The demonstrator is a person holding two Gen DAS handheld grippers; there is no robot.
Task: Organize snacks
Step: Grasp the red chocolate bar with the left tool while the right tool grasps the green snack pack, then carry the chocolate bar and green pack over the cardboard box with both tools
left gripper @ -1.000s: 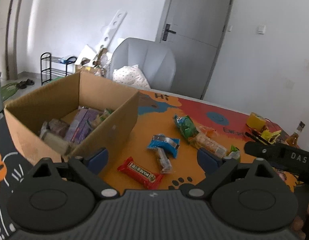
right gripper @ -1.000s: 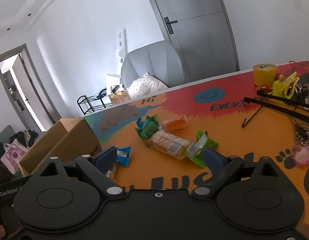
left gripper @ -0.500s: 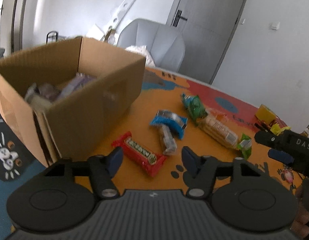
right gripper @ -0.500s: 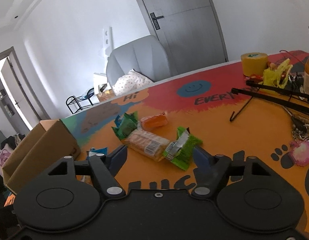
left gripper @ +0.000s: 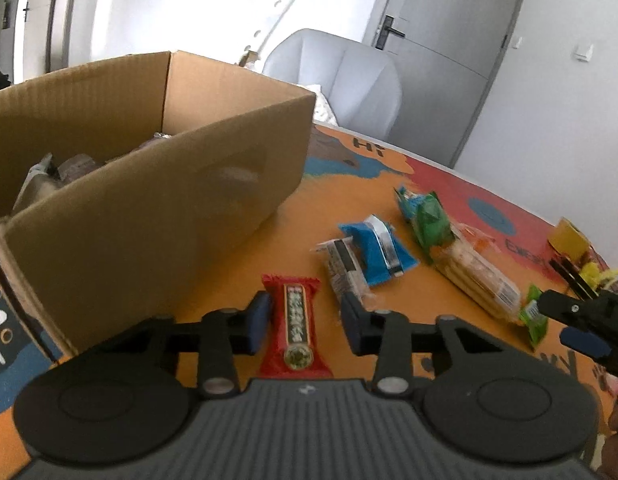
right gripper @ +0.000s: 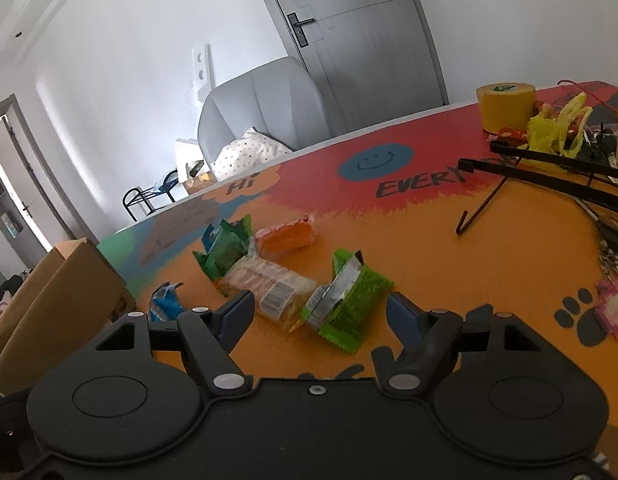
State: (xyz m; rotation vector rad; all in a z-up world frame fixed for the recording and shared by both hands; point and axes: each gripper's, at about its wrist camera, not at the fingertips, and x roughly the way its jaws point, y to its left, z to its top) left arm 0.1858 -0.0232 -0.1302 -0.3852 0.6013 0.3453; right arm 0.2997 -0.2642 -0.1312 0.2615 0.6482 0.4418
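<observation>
- the left gripper (left gripper: 305,322) is low over the table, its jaws apart on both sides of the red snack bar (left gripper: 295,322), lined along its length; i judge this is to pinch it across the narrow width.
- the cardboard box (left gripper: 149,216) stands just left of the bar and already holds some packs, so the way to carry is short.
- the right gripper (right gripper: 321,318) is also apart, holding nothing, aimed low at the green wafer pack (right gripper: 343,300) that lies against the clear biscuit pack (right gripper: 269,286) near the table middle.
</observation>
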